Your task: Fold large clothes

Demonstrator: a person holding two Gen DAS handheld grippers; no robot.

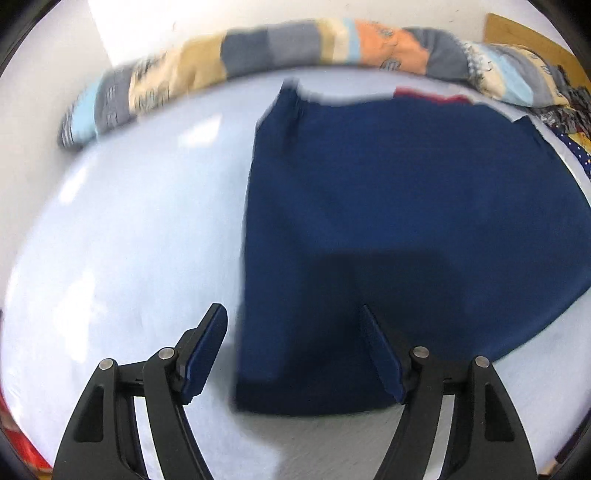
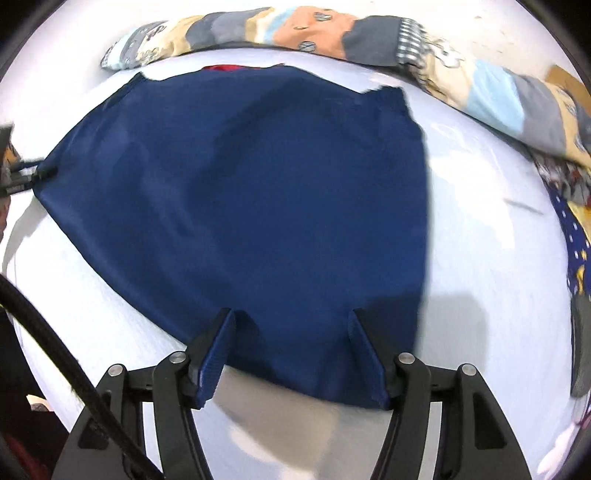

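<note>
Navy garment [image 1: 399, 229] lies flat on white bed [image 1: 122, 229], red bit [image 1: 432, 95] at far edge. Left gripper [image 1: 293, 314] w/ jaws wide apart, holding nothing, over its near left corner. Right gripper [image 2: 291, 317] same, above near hem. Patchwork quilt [image 2: 332, 33] bunched along back.

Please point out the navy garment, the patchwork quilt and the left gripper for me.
navy garment [image 2: 258, 206], right wrist view, middle of the cloth.
patchwork quilt [image 1: 391, 46], left wrist view, orange patch.
left gripper [image 1: 293, 349], left wrist view, midway between the open jaws.
</note>
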